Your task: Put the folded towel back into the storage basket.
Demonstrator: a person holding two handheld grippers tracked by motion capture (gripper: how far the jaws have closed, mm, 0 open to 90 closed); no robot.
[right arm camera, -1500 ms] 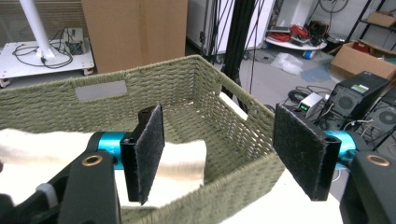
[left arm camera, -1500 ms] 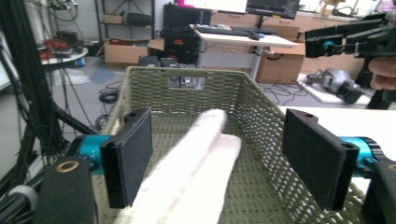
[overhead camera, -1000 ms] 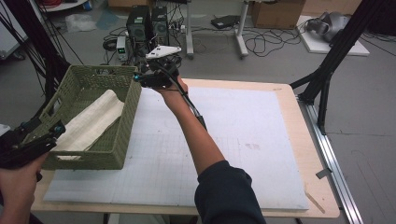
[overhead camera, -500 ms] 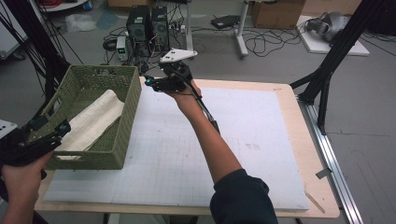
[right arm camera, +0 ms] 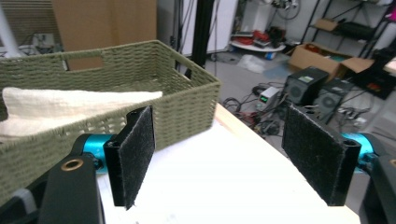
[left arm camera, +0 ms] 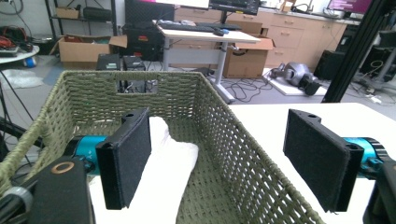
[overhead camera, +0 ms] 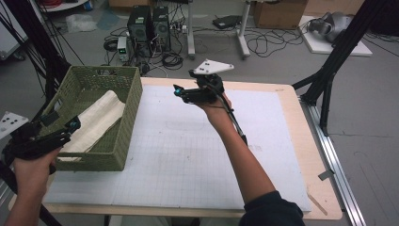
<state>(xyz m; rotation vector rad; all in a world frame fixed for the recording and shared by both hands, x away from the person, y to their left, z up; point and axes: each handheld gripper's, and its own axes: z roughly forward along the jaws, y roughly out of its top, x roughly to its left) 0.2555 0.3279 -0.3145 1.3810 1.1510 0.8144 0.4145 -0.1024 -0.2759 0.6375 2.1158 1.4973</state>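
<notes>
A green woven basket [overhead camera: 123, 101] stands on the left of the white table mat [overhead camera: 197, 155] with a rolled white towel [overhead camera: 96, 120] lying in it. My left gripper [overhead camera: 70, 128] hovers at the basket's near left end. In the left gripper view it [left arm camera: 219, 140] is open: one jaw hangs over the towel [left arm camera: 163, 172], the other outside the basket [left arm camera: 233, 140] wall, and neither touches it. My right gripper [overhead camera: 181, 93] hangs above the mat right of the basket and points at it. Its jaws have just been opening; in the right gripper view it [right arm camera: 219, 140] is open and empty, facing the basket [right arm camera: 187, 102] and towel [right arm camera: 70, 109].
Black frame legs [overhead camera: 329, 70] rise at the table's right edge. Behind the table, computer towers [overhead camera: 150, 23], cables and desk legs [overhead camera: 242, 28] sit on the floor. A metal rail [overhead camera: 334, 165] runs along the table's right side.
My right gripper has moved right, away from the basket, and its jaws stand wider. The left gripper has stayed near the basket's near end.
</notes>
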